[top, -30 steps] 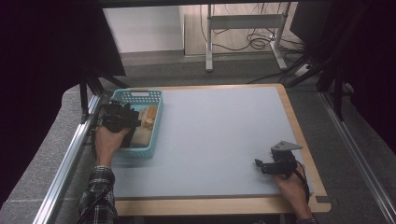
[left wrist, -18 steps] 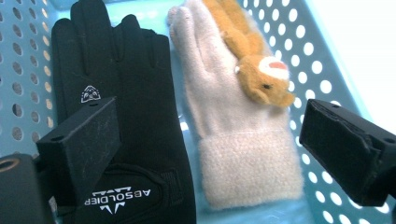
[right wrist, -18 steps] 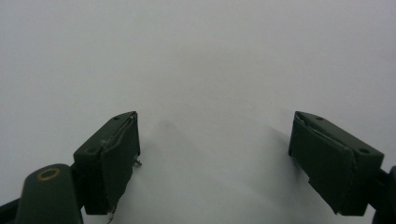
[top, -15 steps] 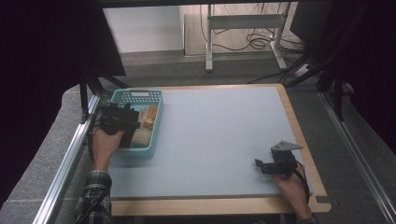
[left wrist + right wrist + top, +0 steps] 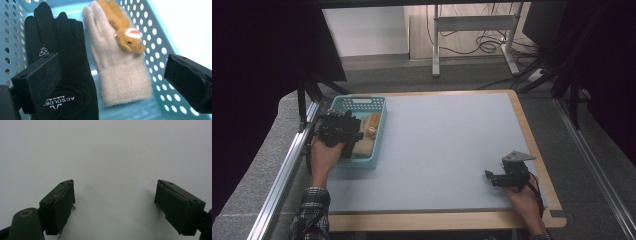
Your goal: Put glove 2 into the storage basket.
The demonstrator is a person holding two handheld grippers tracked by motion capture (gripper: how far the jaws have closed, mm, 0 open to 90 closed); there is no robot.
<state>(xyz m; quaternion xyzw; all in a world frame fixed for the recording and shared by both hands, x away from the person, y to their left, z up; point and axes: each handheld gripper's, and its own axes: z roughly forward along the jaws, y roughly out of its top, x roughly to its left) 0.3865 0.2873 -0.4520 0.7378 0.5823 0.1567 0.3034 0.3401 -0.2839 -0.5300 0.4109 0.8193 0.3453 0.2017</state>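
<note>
A teal perforated basket (image 5: 362,102) sits at the table's left edge. My left gripper (image 5: 339,131) hovers over it. In the left gripper view a black glove (image 5: 67,47) lies flat beside a beige knit glove (image 5: 120,75), and a small tan plush toy (image 5: 127,37) rests on the beige one. The left gripper (image 5: 113,62) has just been opening its jaws, which stand wide above the gloves without pressing on anything. My right gripper (image 5: 492,176) rests open near the table's front right corner, with only bare tabletop between its jaws (image 5: 115,202).
The grey-blue table (image 5: 447,145) has a wooden border. The basket wall (image 5: 155,37) rises close to the left gripper's right-hand jaw. A metal rail (image 5: 287,170) runs along the table's left side. A desk frame and cables stand on the floor beyond.
The left hand has drawn back slightly toward the person over the basket. The right gripper has stayed put.
</note>
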